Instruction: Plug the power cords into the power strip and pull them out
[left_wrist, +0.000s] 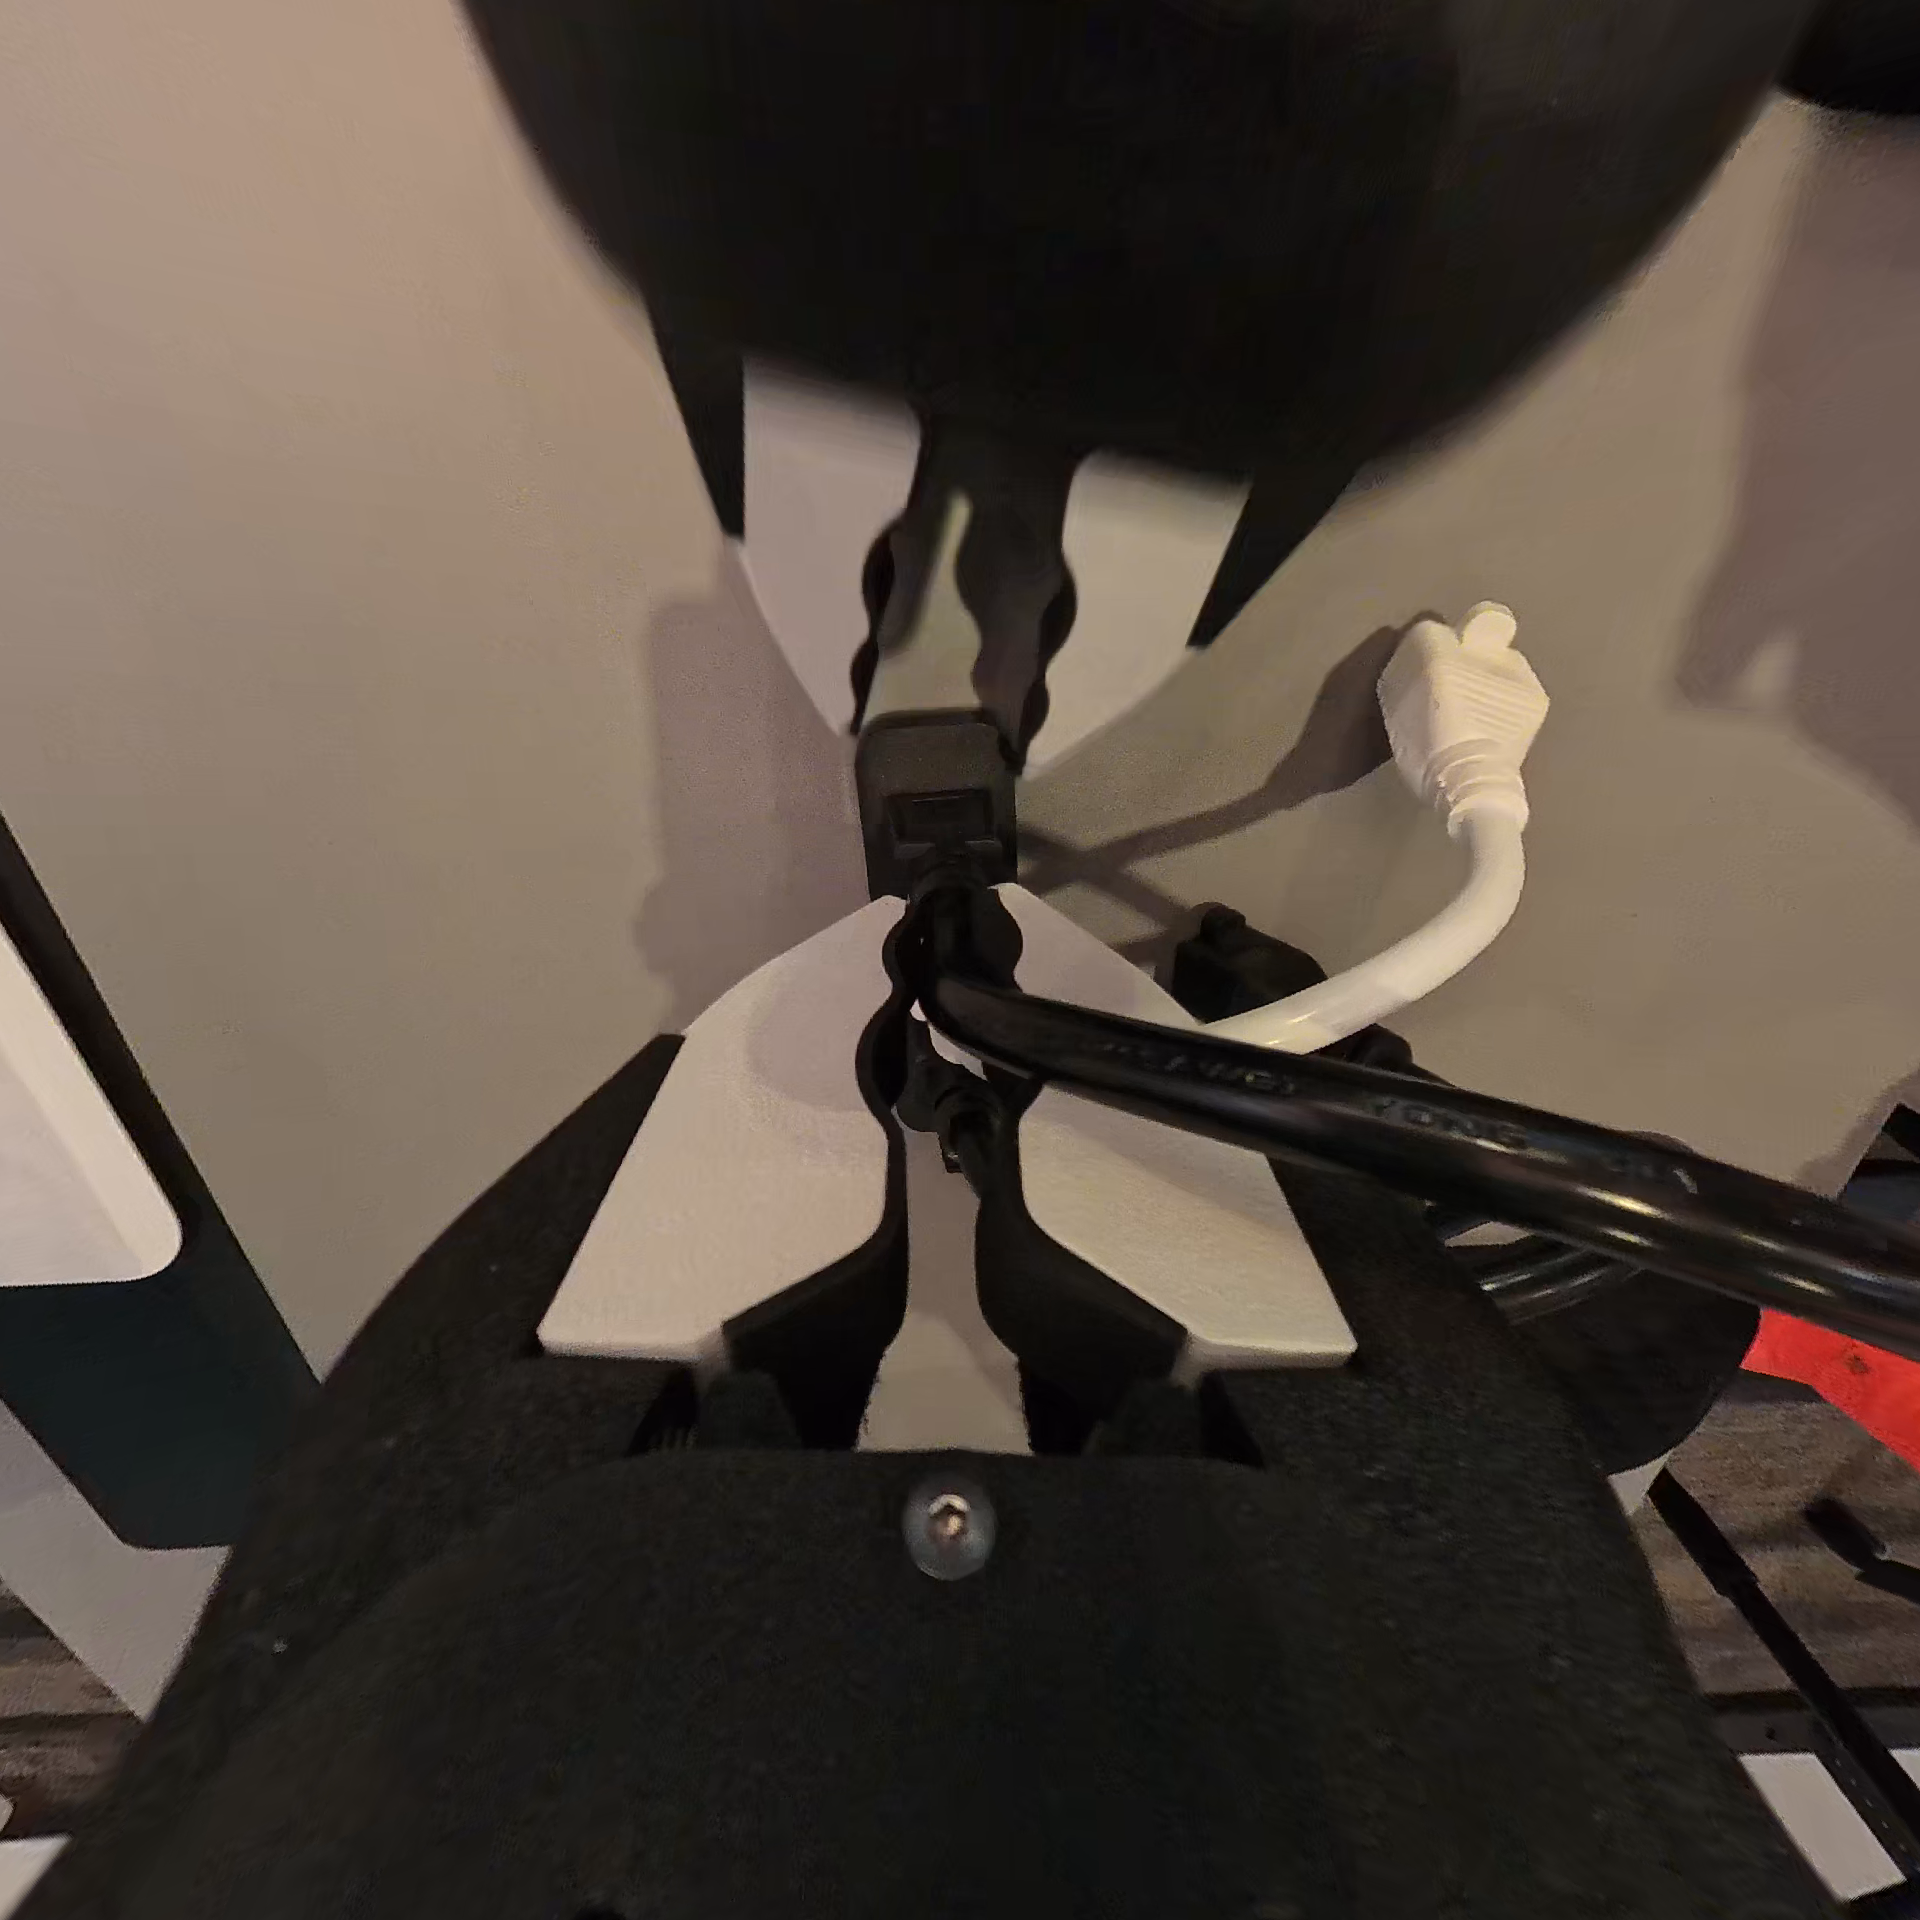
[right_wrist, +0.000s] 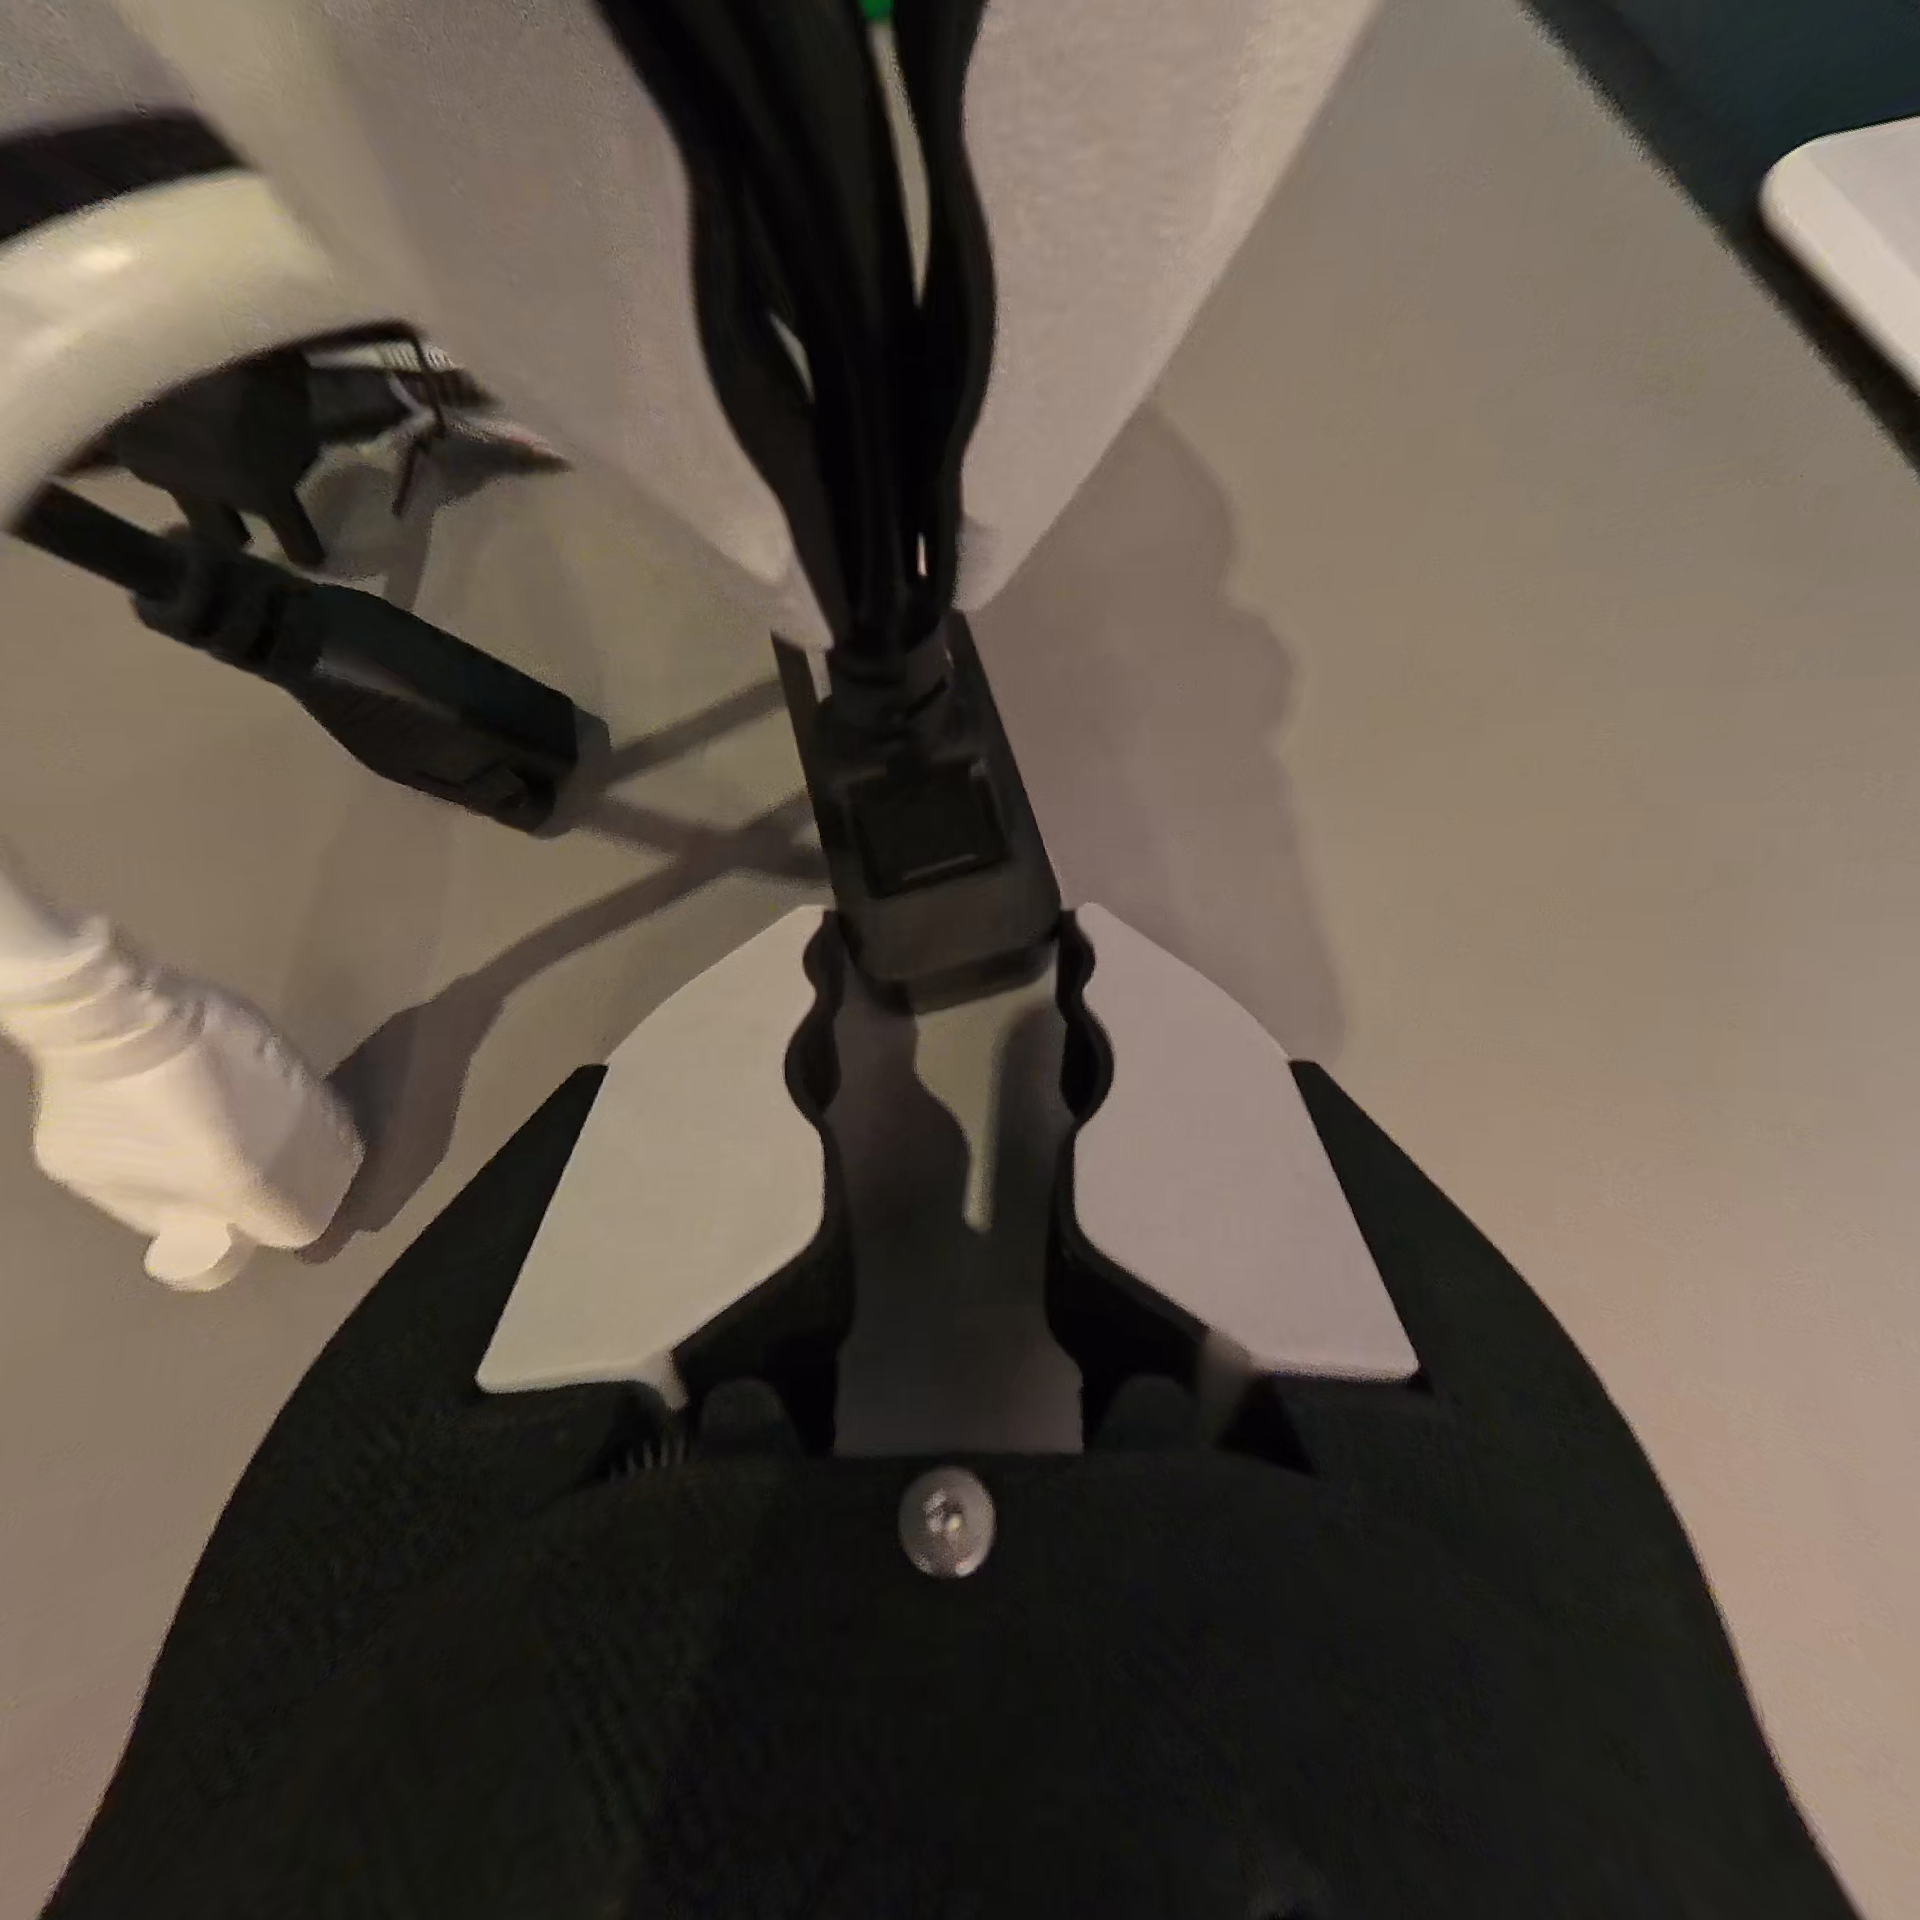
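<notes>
left gripper (left_wrist: 943, 935) pinching black cord (left_wrist: 1351, 1122), right gripper (right_wrist: 948, 951) clasping black plug (right_wrist: 925, 821)

Black cord (left_wrist: 1455, 1143) cut off at rt edge; white plug (right_wrist: 197, 1122) blurred, its cable leaves frame left.

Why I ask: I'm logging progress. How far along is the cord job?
Done: nothing visibly; no power strip is in view. In hand: the left gripper pinches the cord behind a black plug, whose other end sits between the fingers of the right gripper. Left: the white plug and a second black plug lie loose on the table.
</notes>
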